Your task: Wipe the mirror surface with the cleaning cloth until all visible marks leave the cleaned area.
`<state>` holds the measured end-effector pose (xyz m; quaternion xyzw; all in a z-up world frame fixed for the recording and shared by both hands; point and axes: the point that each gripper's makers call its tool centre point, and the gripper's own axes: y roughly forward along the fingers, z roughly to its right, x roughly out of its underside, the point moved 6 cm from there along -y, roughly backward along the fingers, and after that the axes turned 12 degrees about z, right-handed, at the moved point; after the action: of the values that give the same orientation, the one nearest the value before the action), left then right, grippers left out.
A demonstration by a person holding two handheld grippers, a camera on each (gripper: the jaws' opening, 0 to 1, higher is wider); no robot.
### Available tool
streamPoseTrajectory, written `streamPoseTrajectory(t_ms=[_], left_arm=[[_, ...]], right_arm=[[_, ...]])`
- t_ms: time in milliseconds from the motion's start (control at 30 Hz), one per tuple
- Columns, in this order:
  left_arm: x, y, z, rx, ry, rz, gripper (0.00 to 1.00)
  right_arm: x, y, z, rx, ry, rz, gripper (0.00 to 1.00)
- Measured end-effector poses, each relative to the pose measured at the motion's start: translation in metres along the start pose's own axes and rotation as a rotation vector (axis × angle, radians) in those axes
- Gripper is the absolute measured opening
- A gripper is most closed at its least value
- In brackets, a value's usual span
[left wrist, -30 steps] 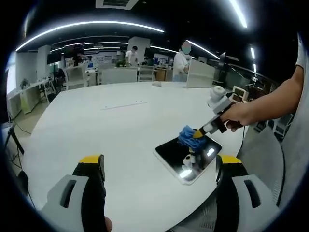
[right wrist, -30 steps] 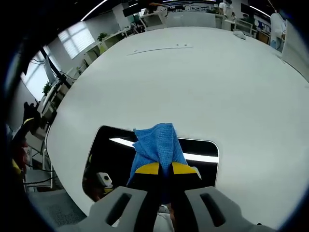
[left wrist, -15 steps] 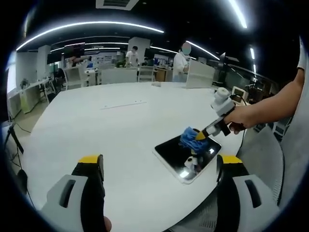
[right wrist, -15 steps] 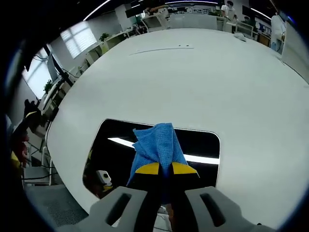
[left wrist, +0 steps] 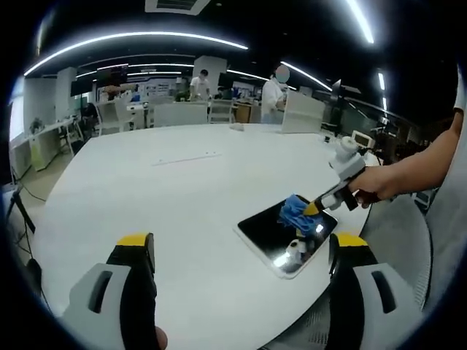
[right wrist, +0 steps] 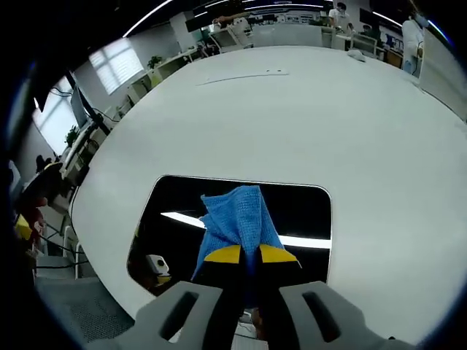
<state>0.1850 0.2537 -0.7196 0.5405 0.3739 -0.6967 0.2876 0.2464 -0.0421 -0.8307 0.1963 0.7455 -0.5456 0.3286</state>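
— Right gripper view: any writing to read?
— None legible. The right gripper (right wrist: 243, 257) has its yellow-tipped jaws pinched on the blue cleaning cloth (right wrist: 237, 219), pressed onto the mirror (right wrist: 292, 211).
— How does the mirror look?
— Dark, rounded rectangle, reflecting ceiling light strips, lying near the white table (right wrist: 292, 117) edge.
— And the left gripper (left wrist: 241, 255)?
— Jaws spread wide, holding nothing, above the table.

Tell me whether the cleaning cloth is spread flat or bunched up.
Bunched up. The blue cloth is pinched in the shut right claw and rises in crumpled folds over the mirror, a small wad in the left gripper view.
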Motion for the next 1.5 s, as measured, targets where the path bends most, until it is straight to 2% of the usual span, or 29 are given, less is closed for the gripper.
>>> streamPoseTrajectory(t_ms=[67, 167, 400, 600, 1500], left_arm=[[0.005, 0.002, -0.004, -0.02, -0.008, -0.016, 0.99], [0.003, 0.003, -0.004, -0.03, -0.044, 0.002, 0.99], [0.008, 0.007, -0.006, -0.048, -0.052, 0.012, 0.99], [0.012, 0.01, 0.0, -0.035, -0.057, 0.003, 0.99], [0.012, 0.004, 0.001, -0.044, -0.043, -0.001, 0.99]], right_arm=[[0.002, -0.002, 0.0, 0.0, 0.005, 0.0, 0.02], [0.006, -0.006, -0.001, -0.002, 0.011, -0.003, 0.02], [0.012, -0.011, -0.002, -0.01, 0.031, -0.009, 0.02], [0.016, -0.017, -0.004, -0.016, 0.031, -0.009, 0.02], [0.035, -0.035, -0.011, -0.057, 0.024, -0.04, 0.02]])
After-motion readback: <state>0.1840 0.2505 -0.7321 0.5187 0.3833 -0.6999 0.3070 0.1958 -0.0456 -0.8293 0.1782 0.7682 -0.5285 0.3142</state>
